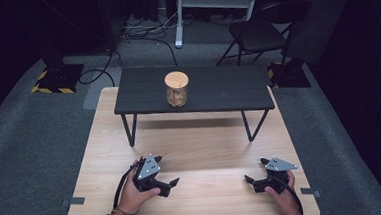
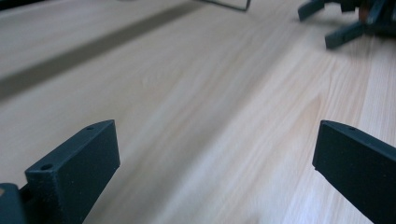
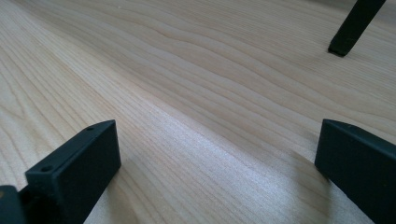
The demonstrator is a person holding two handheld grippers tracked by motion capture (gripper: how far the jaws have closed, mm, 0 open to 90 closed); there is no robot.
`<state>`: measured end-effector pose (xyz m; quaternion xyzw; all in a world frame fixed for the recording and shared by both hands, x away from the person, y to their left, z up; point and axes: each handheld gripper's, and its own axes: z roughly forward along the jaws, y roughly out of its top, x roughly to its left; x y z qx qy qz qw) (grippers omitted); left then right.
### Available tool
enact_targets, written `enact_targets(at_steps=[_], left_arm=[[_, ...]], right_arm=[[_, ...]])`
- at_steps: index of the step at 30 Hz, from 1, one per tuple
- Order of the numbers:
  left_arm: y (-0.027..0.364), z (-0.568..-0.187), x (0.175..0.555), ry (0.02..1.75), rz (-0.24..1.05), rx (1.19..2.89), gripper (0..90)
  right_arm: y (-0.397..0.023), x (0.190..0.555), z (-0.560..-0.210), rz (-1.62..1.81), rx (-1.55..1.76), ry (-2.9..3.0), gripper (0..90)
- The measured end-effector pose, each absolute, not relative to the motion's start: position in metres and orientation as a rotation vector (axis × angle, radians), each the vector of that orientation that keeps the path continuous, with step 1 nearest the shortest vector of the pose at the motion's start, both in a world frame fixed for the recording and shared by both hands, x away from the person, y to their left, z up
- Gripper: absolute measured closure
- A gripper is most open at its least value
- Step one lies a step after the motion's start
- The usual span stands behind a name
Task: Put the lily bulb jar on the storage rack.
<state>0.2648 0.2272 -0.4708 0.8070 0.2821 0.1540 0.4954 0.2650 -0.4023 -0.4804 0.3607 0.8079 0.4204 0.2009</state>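
Observation:
A glass jar (image 1: 177, 89) with a round wooden lid and pale brown contents stands on a low black bench (image 1: 217, 88) at the far side of the light wooden table (image 1: 195, 142). My left gripper (image 1: 166, 176) rests near the table's front left, held by a hand, jaws wide apart and holding nothing (image 2: 217, 154). My right gripper (image 1: 255, 169) sits at the front right, also open with bare wood between its jaws (image 3: 219, 154). The right gripper's black fingers (image 2: 343, 35) appear far off in the left gripper view.
One black bench leg (image 3: 355, 25) stands on the wood ahead of the right gripper. Grey carpet surrounds the table. Behind it are a folding chair (image 1: 259, 33), a white stand (image 1: 178, 18), cables on the floor and two yellow-striped weights (image 1: 56, 78).

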Motion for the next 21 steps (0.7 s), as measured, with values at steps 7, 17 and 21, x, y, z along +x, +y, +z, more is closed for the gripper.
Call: enact_targets(at_steps=[7,17,21], left_arm=[[0.226,-0.485,0.257,0.718,0.376,1.973,0.6],[0.221,-0.49,0.256,0.715,0.381,2.021,0.5],[0.216,-0.488,0.255,0.722,0.395,2.05,0.9]], right_arm=[[-0.402,0.265,-0.48,1.175,1.007,2.258,0.0],[-0.403,0.265,-0.481,1.175,1.002,2.258,0.0],[-0.403,0.265,-0.48,1.176,1.003,2.261,0.0]])
